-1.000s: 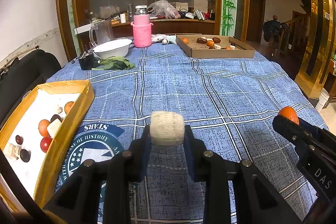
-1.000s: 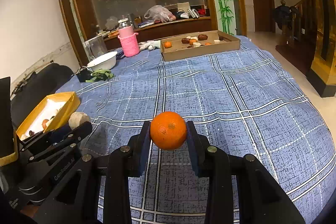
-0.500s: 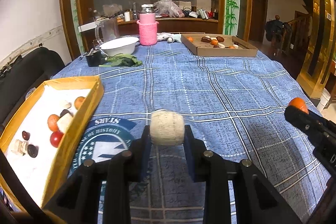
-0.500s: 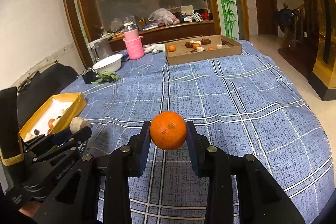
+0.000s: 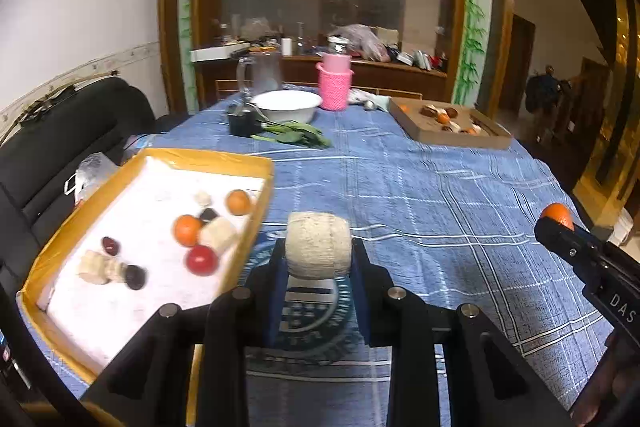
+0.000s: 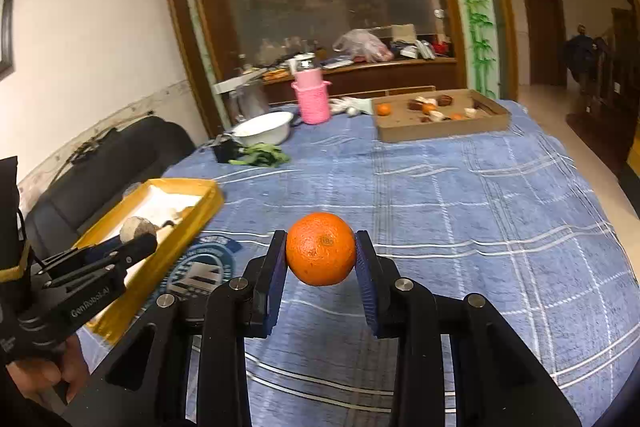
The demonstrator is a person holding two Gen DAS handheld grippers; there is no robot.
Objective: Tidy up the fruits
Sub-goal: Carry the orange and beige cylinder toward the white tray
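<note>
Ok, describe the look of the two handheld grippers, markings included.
Both are black angular frames with silver bolts and ribbed blue pads. The left gripper bears white "GenRobot.AI" lettering on its side; the right gripper shows white letters "DAS". A dark sleeve with a yellowish cuff covers the left wrist.

Black fingers (image 6: pixel 276 267), blue ribbed pads (image 6: pixel 366 283)

I read "GenRobot.AI" on the left gripper (image 6: pixel 138 241) body, near left. "DAS" shows on the right gripper (image 5: pixel 558 227) body, near right. The tablecloth emblem (image 5: pixel 308 307) lettering is unreadable.
</note>
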